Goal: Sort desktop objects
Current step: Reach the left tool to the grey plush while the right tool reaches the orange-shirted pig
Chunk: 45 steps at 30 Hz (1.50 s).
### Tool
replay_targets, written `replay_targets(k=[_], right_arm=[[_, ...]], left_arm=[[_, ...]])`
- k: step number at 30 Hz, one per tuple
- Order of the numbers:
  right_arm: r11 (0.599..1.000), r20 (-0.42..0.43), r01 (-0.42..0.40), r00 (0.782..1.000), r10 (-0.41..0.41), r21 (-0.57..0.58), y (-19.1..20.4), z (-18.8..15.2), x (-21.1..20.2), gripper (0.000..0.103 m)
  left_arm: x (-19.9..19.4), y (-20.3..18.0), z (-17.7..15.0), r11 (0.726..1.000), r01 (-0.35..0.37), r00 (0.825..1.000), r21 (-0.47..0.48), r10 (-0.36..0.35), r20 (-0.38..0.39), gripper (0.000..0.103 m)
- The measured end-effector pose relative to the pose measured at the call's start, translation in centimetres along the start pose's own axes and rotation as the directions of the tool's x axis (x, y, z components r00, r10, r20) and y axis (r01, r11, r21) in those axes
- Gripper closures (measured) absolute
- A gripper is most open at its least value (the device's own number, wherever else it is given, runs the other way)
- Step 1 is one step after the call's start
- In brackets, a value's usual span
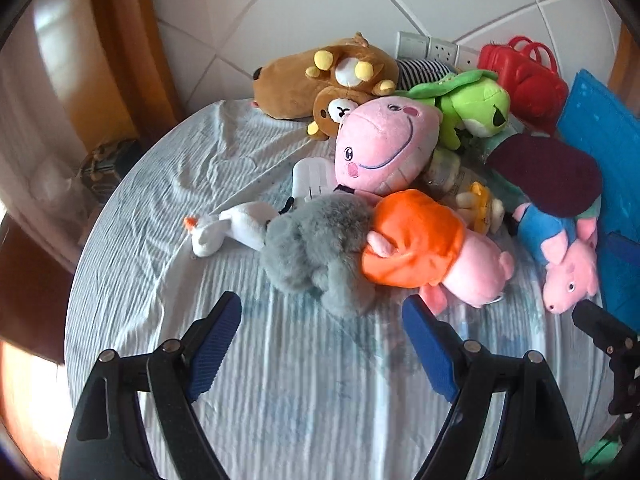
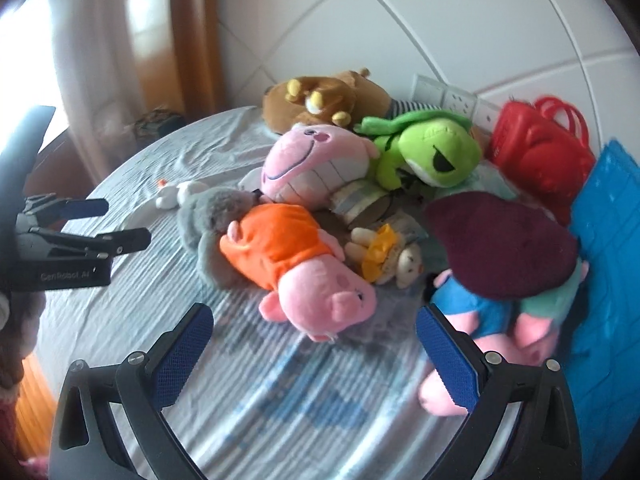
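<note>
**Plush throughout: soft pile, light handling, partial visibility**

Plush fabric makes up nearly every item in the heap at the middle and far side of the cloth-covered table (image 1: 152,240). The nearest candidate, the pig in the orange dress (image 2: 296,264), lies on its side just ahead of the right gripper (image 2: 316,344), head toward the camera. It should be light, compressible and unbreakable; a pinch across the stuffed torso or the head looks firmer than one on loose dress fabric, which may slip off the filling. The grey furry toy (image 1: 320,248) touches it on the left, directly ahead of the left gripper (image 1: 322,328), and is likely similar: squeeze deep into the body.

Both sets of tongs are spread wide and hold nothing.

Outward: a pink smiling plush (image 1: 380,144), a green frog (image 1: 476,108), a brown bear (image 1: 320,72), a small white goose (image 1: 228,228), a second pig in blue (image 1: 548,236) under a maroon cushion (image 1: 548,172), and a red plastic basket (image 1: 524,76) against the wall.

Obscured: a roll, possibly tape (image 2: 360,204), is half buried. The blue mat (image 2: 608,240) is cut off at the frame edge. The right view is motion-blurred.
</note>
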State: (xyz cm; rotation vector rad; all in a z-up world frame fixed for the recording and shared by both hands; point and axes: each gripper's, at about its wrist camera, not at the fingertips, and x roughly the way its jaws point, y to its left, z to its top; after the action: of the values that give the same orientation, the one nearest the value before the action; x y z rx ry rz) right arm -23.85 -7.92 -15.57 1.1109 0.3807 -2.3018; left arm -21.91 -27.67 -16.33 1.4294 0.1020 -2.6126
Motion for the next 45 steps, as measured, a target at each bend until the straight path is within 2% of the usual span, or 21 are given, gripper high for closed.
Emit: replay_targets(k=[5,9,13,21,24,27,29,32,36,39,41,43,44,45], right_arm=[[0.998,-0.072,0.053,0.996,-0.051,0.031,1.8,0.9,3.8,0.0],[0.996,-0.123,0.082,0.989,-0.076,0.041,2.2,1.7,6.3,0.0],[0.994,-0.178,0.107,0.978,-0.105,0.002,2.4,2.6,9.2,0.0],[0.994,-0.267,0.099,0.958,-0.106,-0.038,0.8,3.2,15.5,0.0],[0.998,-0.298,0.057,0.953,-0.061,-0.023,0.2,2.8,17.7,0.0],[1.0,-0.307,0.006,0.952,-0.009,-0.009,-0.2,2.5,18.8,0.0],[1.0,-0.306,-0.013,0.952,0.012,-0.001,-0.5,2.5,19.1,0.0],[0.999,-0.338,-0.033,0.941,0.029,-0.005,-0.8,2.4,19.2,0.0],[0.992,-0.367,0.013,0.928,-0.06,-0.128,0.4,2.0,20.1,0.0],[0.994,-0.36,0.046,0.93,-0.078,-0.096,0.2,1.8,21.5,0.0],[0.995,-0.355,0.067,0.931,-0.089,-0.073,0.1,1.7,22.4,0.001],[0.996,-0.348,0.071,0.934,-0.086,-0.058,0.0,1.7,21.7,0.006],[0.996,-0.348,0.068,0.934,-0.082,-0.051,0.0,1.6,21.3,0.008],[0.998,-0.352,0.061,0.933,-0.068,-0.03,-0.2,1.3,20.6,0.01]], left_arm=[[3.8,3.3,1.8,0.997,0.021,0.999,0.076,-0.019,-0.036,0.02],[6.6,4.4,3.2,0.992,0.046,0.998,0.119,-0.039,-0.058,0.02],[8.9,3.7,4.4,0.977,0.122,0.991,0.175,-0.11,-0.077,0.02],[15.2,2.0,4.5,0.956,0.172,0.974,0.236,-0.129,-0.187,0.02],[16.4,0.5,4.5,0.946,0.133,0.983,0.295,-0.088,-0.162,0.0],[17.4,-1.2,4.7,0.93,0.041,0.994,0.364,0.0,-0.112,0.0],[17.8,-1.6,5.0,0.926,0.019,0.996,0.377,0.013,-0.083,0.0],[18.1,-1.7,5.7,0.924,0.035,0.997,0.38,-0.006,-0.076,0.0],[18.5,-1.7,5.9,0.917,0.046,0.998,0.396,-0.024,-0.06,0.0],[19.2,-1.9,5.6,0.916,0.015,0.999,0.402,-0.002,-0.032,0.0],[18.6,-1.5,5.4,0.93,0.01,1.0,0.368,-0.001,-0.025,0.008],[17.5,-0.6,5.3,0.952,0.028,0.999,0.306,-0.021,-0.025,0.038],[16.9,0.1,5.2,0.963,0.05,0.998,0.263,-0.042,-0.036,0.045],[16.4,0.8,5.0,0.973,0.072,0.997,0.22,-0.062,-0.049,0.048]])
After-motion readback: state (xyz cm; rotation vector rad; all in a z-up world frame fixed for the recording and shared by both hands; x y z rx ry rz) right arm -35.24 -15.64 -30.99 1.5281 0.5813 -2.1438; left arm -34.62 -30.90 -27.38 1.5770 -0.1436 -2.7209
